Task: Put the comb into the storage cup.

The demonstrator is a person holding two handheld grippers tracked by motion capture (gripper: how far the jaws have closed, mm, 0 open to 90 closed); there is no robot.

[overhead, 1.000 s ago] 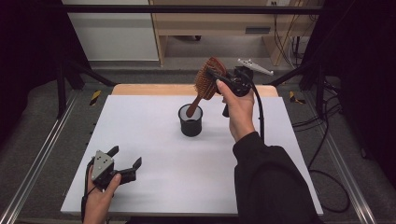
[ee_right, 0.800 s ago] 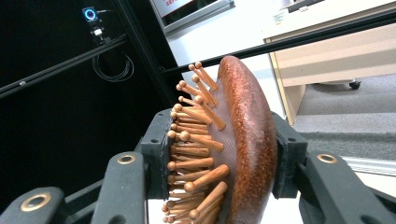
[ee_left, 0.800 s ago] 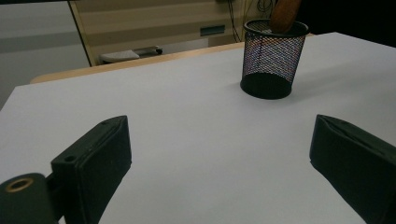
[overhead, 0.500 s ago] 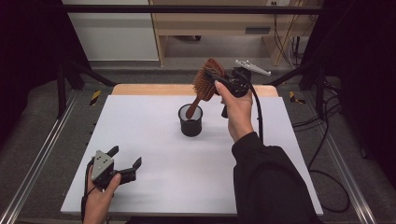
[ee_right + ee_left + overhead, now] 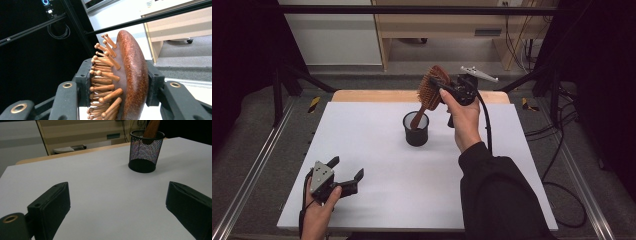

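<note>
On the white counter (image 5: 377,145) stands a black wire-mesh cup (image 5: 416,129). The right tongs (image 5: 443,88) clamp the head of a brown wooden paddle hairbrush (image 5: 430,93), its handle slanting down into the cup. The left tongs (image 5: 343,176) rest agape, well apart.

The left claw (image 5: 343,176) lies low at the near left, held in the left hand (image 5: 318,212), jaws spread wide and bare; the right claw (image 5: 443,89) is raised — gripped by the right hand (image 5: 466,120), dark sleeve behind — jaws clamped tight on what they hold.
</note>
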